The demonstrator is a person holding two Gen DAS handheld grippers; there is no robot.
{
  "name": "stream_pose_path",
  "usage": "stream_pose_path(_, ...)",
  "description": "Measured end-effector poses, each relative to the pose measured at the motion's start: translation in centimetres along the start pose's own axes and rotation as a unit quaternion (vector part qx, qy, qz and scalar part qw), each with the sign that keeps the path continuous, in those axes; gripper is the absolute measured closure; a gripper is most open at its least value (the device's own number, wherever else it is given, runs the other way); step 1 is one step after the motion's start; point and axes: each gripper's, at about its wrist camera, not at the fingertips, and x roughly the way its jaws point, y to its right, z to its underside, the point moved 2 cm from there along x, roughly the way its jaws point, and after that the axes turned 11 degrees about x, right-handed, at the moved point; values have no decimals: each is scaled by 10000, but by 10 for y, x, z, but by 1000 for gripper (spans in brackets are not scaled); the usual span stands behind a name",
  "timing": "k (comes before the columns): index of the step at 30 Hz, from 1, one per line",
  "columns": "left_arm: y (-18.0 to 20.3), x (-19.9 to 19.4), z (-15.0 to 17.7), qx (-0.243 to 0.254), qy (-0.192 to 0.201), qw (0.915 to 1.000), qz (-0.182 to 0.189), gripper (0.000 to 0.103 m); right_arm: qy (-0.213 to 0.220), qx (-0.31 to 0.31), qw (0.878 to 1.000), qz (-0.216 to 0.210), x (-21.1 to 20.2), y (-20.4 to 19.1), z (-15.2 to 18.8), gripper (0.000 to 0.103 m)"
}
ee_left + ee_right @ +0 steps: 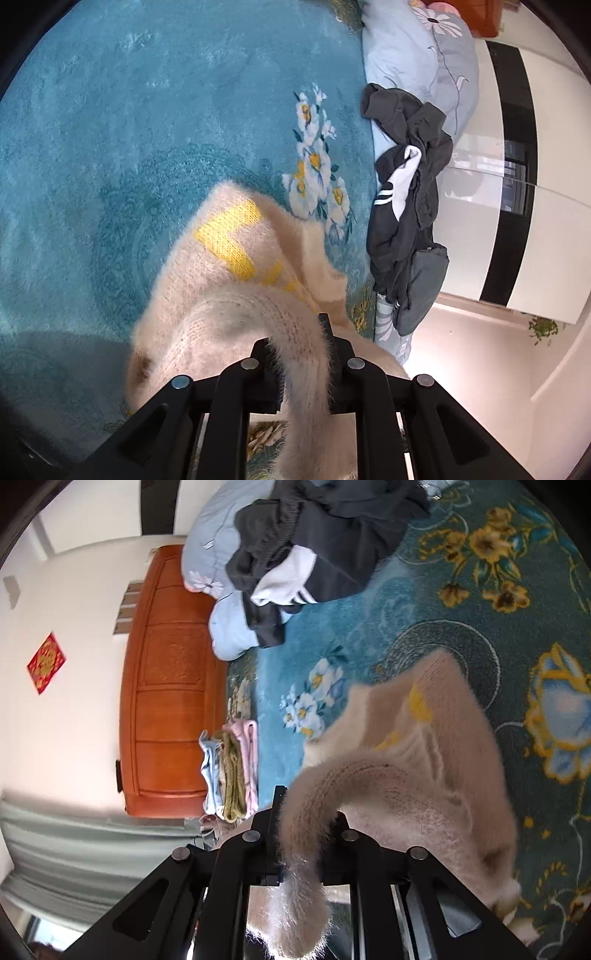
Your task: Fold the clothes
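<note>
Meanwhile both grippers tilt downward over the teal blanket [110,110], the left gripper [297,334] and right gripper [306,805] each pinching a fold of the fuzzy beige sweater [229,295] draped there.

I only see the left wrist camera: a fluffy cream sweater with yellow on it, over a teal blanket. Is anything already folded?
Observer: Yes. A small stack of folded clothes, pale blue, olive and pink, sits by the orange wooden headboard.
Operator: Is the other gripper holding something too?
Observer: The right gripper is shut on the fluffy cream sweater, like the left gripper.
Operator: Anything on the wall?
Observer: A red and gold square decoration hangs there.
</note>
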Motion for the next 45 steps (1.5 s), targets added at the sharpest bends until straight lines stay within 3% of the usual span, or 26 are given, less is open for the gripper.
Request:
stream_pose_path(3,-9,7,-7,-229,-36,9997,74,77,93,183,9998,77,7,7,-12,88)
stream_pose_path(7,-13,-1,-12,-483,163,9973,537,46,341,282,9990,43,2,10,-25,72)
stream_pose_path(10,-11,-13,-17,-398,410,9958,712,44,475,223,9986,104,-3,10,-31,68)
stream_pose_path(12,-8,-20,-18,-149,476,9974,511,43,554,226,9980,186,-8,12,-33,66)
stream_pose_path(14,-10,-26,-16,279,535,9981,-93,42,644,259,9973,237,-13,15,-33,64)
stream_pose_path(17,-21,-26,-10,875,503,9866,-1278,42,797,158,9951,571,-20,22,-30,59)
stream_pose_path(18,-26,-21,-7,924,416,9841,-1460,42,826,119,9936,762,-21,27,-28,59)
stream_pose_path(19,-31,-16,-3,967,328,9814,-1626,44,830,111,9922,926,-21,31,-26,59)
stream_pose_path(20,-31,-14,-2,984,330,9823,-1562,44,812,130,9914,1020,-19,36,-24,59)
stream_pose_path(23,-30,-9,3,1028,355,9852,-1327,44,753,152,9924,962,-16,41,-18,59)
stream_pose_path(25,-22,-4,3,1263,339,9817,-1385,45,752,-97,9927,933,-13,30,-14,59)
stream_pose_path(30,-16,9,9,1678,286,9710,-1679,63,707,-788,9849,1372,5,7,-10,57)
stream_pose_path(34,-20,0,12,1708,397,9728,-1515,78,685,-732,9822,1587,17,10,-9,57)
stream_pose_path(36,-16,-3,12,1757,453,9740,-1355,88,664,-853,9785,1756,21,7,-6,70)
stream_pose_path(38,-7,-8,14,1881,564,9737,-1159,90,638,-1034,9724,1991,23,2,-3,86)
stream_pose_path(40,5,-18,18,2052,769,9726,-772,90,583,-1171,9741,1845,19,-6,1,89)
stream_pose_path(42,13,-32,22,2151,967,9710,-398,90,578,-1249,9811,1363,7,-15,5,90)
stream_pose_path(45,4,-36,21,2049,977,9722,-582,90,799,-1155,9871,774,-20,-18,6,90)
